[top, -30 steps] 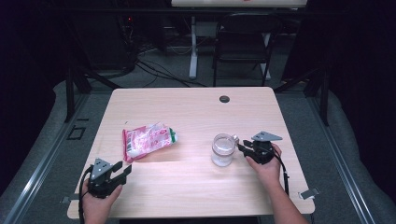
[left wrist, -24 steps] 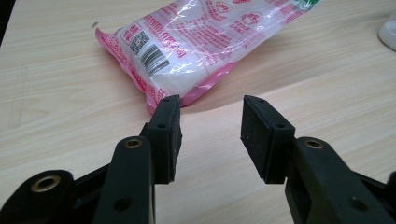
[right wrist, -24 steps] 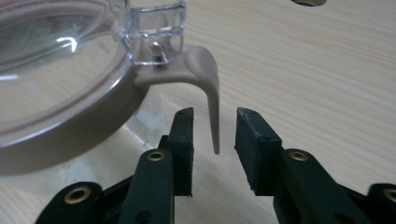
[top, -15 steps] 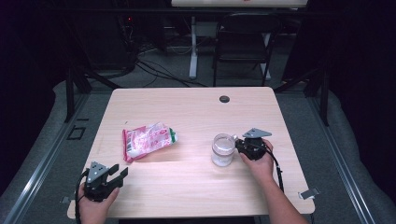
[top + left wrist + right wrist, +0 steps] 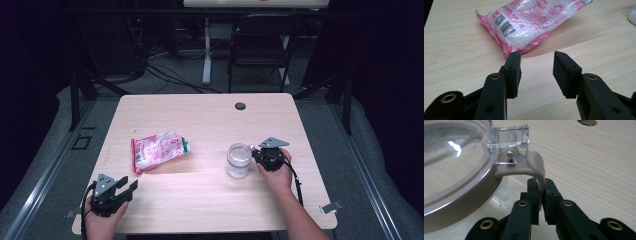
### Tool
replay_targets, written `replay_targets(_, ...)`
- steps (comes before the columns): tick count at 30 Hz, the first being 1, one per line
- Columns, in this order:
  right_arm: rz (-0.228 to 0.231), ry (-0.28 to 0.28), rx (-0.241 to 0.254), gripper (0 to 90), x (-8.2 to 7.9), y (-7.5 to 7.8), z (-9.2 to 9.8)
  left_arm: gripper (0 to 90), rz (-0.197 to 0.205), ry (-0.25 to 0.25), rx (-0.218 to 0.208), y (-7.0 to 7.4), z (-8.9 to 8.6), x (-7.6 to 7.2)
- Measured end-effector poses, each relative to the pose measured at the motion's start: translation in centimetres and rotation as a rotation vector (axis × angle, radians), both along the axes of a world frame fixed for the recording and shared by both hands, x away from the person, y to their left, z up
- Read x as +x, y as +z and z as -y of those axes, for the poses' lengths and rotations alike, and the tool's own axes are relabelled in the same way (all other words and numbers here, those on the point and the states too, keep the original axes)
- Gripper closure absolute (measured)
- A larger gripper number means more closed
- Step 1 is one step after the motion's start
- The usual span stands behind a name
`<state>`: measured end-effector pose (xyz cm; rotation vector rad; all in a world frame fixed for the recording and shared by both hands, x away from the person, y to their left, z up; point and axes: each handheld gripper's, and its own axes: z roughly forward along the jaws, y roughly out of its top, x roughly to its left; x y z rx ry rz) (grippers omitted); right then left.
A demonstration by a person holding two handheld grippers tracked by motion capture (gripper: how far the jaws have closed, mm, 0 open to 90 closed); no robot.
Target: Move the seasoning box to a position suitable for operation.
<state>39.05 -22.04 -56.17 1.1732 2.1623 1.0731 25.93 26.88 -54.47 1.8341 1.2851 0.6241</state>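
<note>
My right tool [image 5: 540,192] has just been closing, and its jaws are now clenched on the beige tab [image 5: 537,167] that curves down from the rim of the clear jar's lid [image 5: 454,152]. A small clear latch block [image 5: 509,145] sits on top of that tab at the lid's edge. The jar [image 5: 239,160] stands upright on the tabletop [image 5: 200,120], right of centre, with my right hand [image 5: 276,172] just beside it. My left tool [image 5: 536,66] rests low near the front left corner of the tabletop, its jaws apart with nothing between them. It points at a pink-and-clear plastic bag of white grains [image 5: 534,20] lying flat just ahead of its tips, well apart from the jar.
</note>
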Motion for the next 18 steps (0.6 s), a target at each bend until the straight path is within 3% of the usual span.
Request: replay_targets(18,-0.002,-0.052,-0.005,86.2,-0.28,0.07,-0.51,57.5,0.003,-0.008,0.007,-0.04,0.26,0.07)
